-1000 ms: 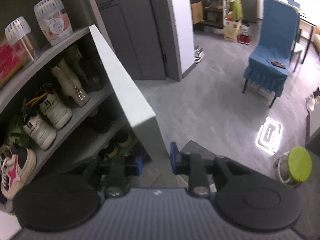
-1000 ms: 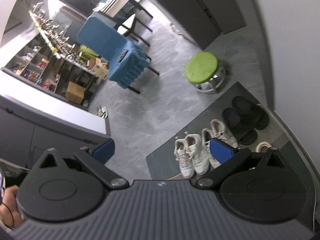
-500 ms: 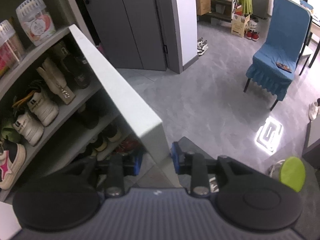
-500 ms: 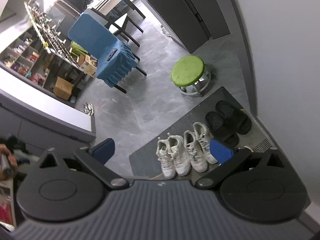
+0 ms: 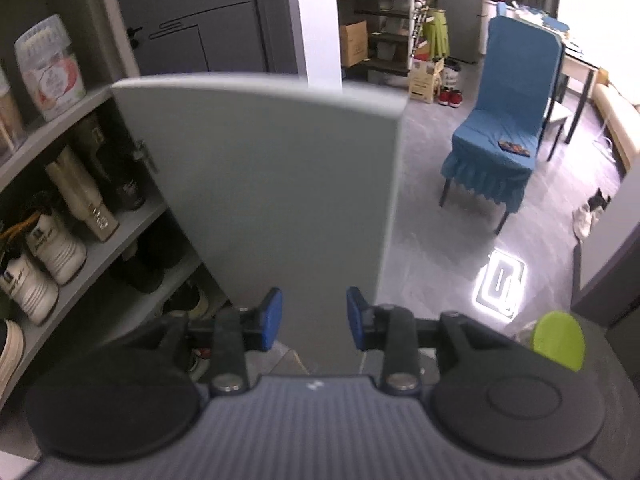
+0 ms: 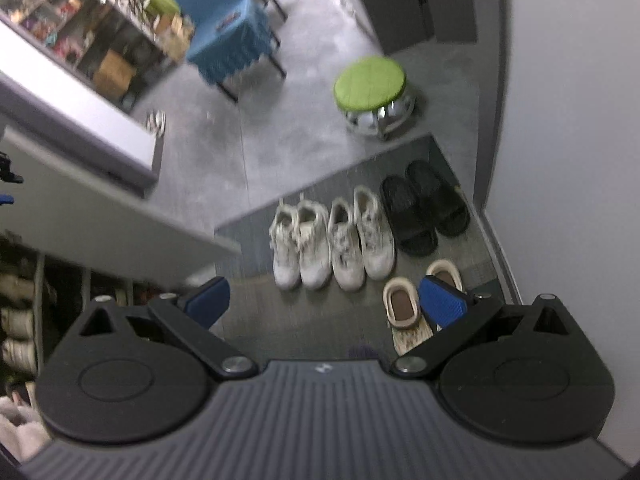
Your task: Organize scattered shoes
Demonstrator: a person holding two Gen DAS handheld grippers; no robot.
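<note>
Left wrist view: cabinet door point(image 5: 280, 200) has swung across since a moment ago, left claw point(image 5: 314, 318) now apart; right claw point(image 6: 326, 300) spread above paired shoes point(image 6: 332, 240) on the mat point(image 6: 256, 240).

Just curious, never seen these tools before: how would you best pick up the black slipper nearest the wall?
Probably by the broad strap of the black slipper, coming down from above. The strap arches over the flat sole, so one finger could slip under it at the open heel end. The right tool is open and hovers short of it.
</note>
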